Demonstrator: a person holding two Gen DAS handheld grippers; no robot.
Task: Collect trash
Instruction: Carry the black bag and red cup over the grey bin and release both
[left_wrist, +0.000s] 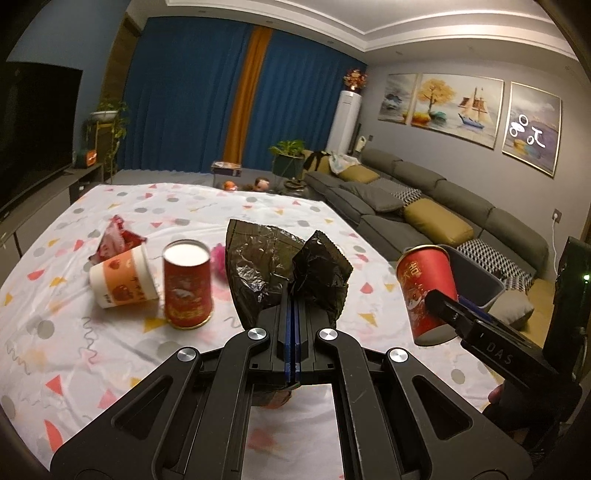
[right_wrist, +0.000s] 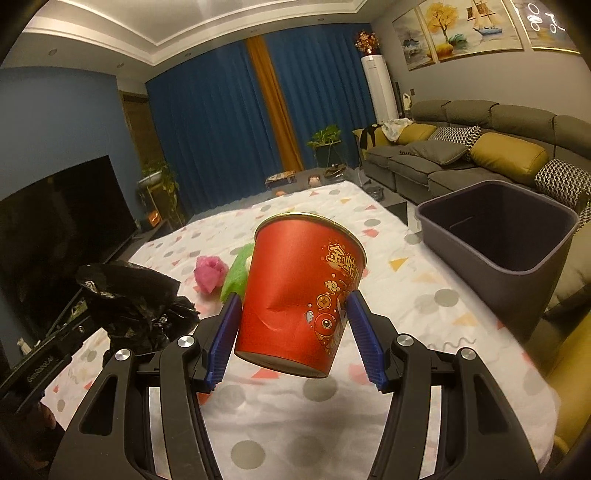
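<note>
Black crumpled wrapper (left_wrist: 284, 266) sits pinched in the left gripper (left_wrist: 293, 295), whose jaws are fully closed on its lower edge so the loose foil cannot slip while carried. Beside it the right gripper (right_wrist: 291, 325) clamps a red paper cup (right_wrist: 299, 295) by its sides, tilted and clear of the table (right_wrist: 424, 288), apparently bound for the grey bin (right_wrist: 495, 236) at the table's right edge. A red can (left_wrist: 187, 284), a toppled white cup (left_wrist: 122, 278) and what may be a pink wad (right_wrist: 209, 273) remain mid-table.
</note>
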